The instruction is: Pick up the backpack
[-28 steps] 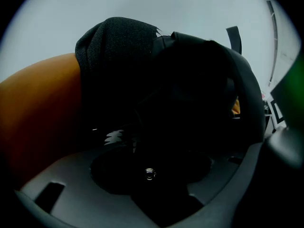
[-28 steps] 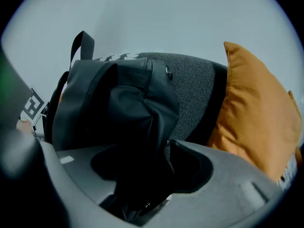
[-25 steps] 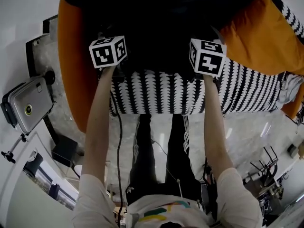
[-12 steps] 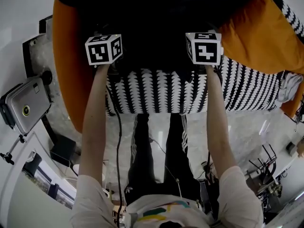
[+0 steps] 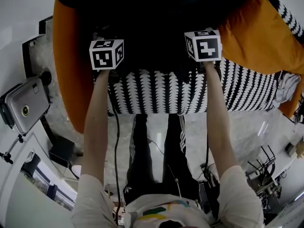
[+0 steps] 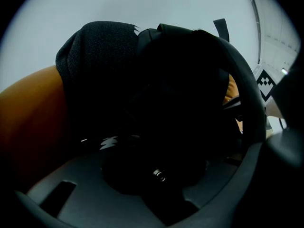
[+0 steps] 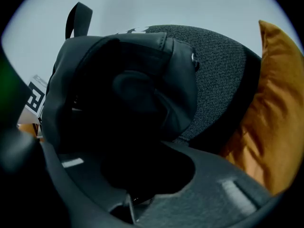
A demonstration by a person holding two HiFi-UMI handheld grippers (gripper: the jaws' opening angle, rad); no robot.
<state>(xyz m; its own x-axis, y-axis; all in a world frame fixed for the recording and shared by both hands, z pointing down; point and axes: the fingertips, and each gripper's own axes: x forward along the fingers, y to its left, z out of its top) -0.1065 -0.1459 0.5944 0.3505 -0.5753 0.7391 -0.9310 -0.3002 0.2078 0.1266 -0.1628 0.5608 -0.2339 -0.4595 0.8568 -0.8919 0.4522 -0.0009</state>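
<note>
A black backpack (image 5: pixel 152 18) lies on an orange cushion (image 5: pixel 71 80), above a black-and-white patterned cover (image 5: pixel 156 91). My left gripper (image 5: pixel 108 34) reaches into its left side and my right gripper (image 5: pixel 199 28) into its right side. In the left gripper view the dark backpack (image 6: pixel 180 89) fills the gap of the left gripper (image 6: pixel 156 175). In the right gripper view the backpack's black flap (image 7: pixel 137 80) and grey woven body (image 7: pixel 218 65) sit between the jaws of the right gripper (image 7: pixel 137 175). Both pairs of jaws have just been closing on the backpack.
The orange cushion (image 7: pixel 270 122) rises right of the backpack. A silver case (image 5: pixel 26 106) stands on the floor at the left. The person's legs (image 5: pixel 156 151) stand against the cover's front edge. Cables and small gear (image 5: pixel 266 175) lie at the lower right.
Both marker cubes have shifted only slightly: the right one a little up the picture toward the backpack, the left one a little to the right. The backpack has not moved.
</note>
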